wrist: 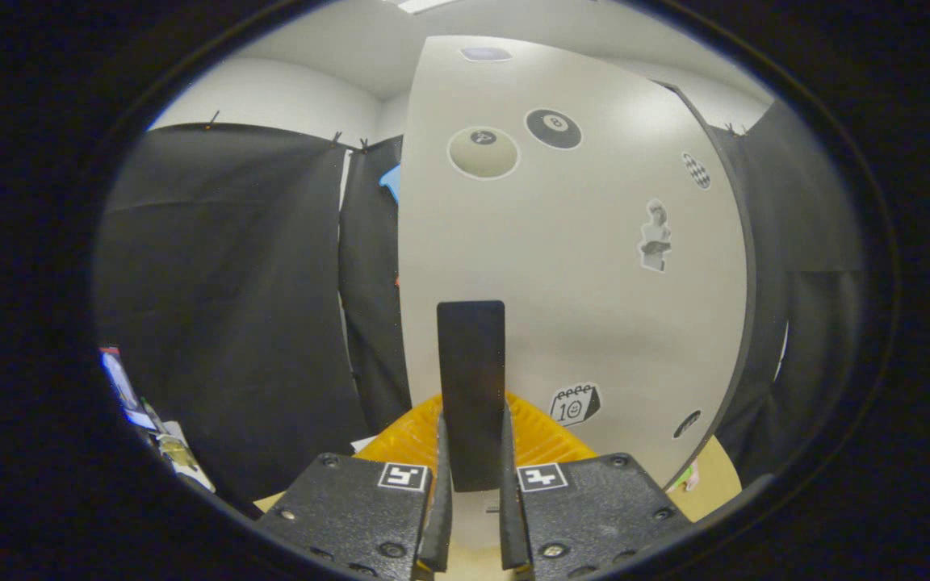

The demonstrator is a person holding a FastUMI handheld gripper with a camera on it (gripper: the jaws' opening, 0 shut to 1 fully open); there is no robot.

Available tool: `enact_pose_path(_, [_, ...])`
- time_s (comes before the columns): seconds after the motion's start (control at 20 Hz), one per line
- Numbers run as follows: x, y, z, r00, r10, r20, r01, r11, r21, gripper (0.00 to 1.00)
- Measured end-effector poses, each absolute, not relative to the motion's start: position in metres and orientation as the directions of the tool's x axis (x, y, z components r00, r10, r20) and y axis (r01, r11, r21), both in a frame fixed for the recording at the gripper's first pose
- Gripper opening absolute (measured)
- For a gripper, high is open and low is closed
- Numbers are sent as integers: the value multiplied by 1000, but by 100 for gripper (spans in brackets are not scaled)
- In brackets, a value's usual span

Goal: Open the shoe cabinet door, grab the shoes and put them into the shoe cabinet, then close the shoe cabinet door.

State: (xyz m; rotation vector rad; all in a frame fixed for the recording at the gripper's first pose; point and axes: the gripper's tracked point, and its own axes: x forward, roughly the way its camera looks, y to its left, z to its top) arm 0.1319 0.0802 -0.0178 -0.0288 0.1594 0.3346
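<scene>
between the fingers (475,452) stands a dark upright handle (471,379), and both fingers press against its sides, set narrow around it. the handle is fixed to the pale shoe cabinet door (594,266), which rises just ahead, dotted with stickers: two billiard balls (552,127), a small figure (655,236) and a calendar (575,403). an orange ribbed mat (412,436) lies on the light surface (715,480) beneath the door's lower edge. black cloth (223,307) hangs beyond on either side.

The gripper (473,476) has both fingers pressed on the dark upright handle (471,379) of the pale, stickered shoe cabinet door (594,266); an orange mat (542,436) lies below.
</scene>
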Motion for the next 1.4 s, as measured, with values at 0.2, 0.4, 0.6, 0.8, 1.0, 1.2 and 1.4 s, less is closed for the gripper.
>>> enact_pose_path(0.2, [110,61,-15,928,340,-153,-344,939,-2,27])
enact_pose_path(0.4, [88,42,-12,929,339,-149,-345,938,-14,27])
enact_pose_path(0.6, [71,20,-9,942,280,-184,-295,954,-61,27])
enact_pose_path(0.8, [57,-7,-3,945,265,-192,-277,960,-36,27])
enact_pose_path(1.0, [47,-31,1,956,230,-185,-242,969,-49,26])
enact_pose_path(1.2, [43,-48,2,966,194,-172,-208,976,-64,24])
enact_pose_path(1.4, [42,-67,6,972,166,-166,-176,983,-49,21])
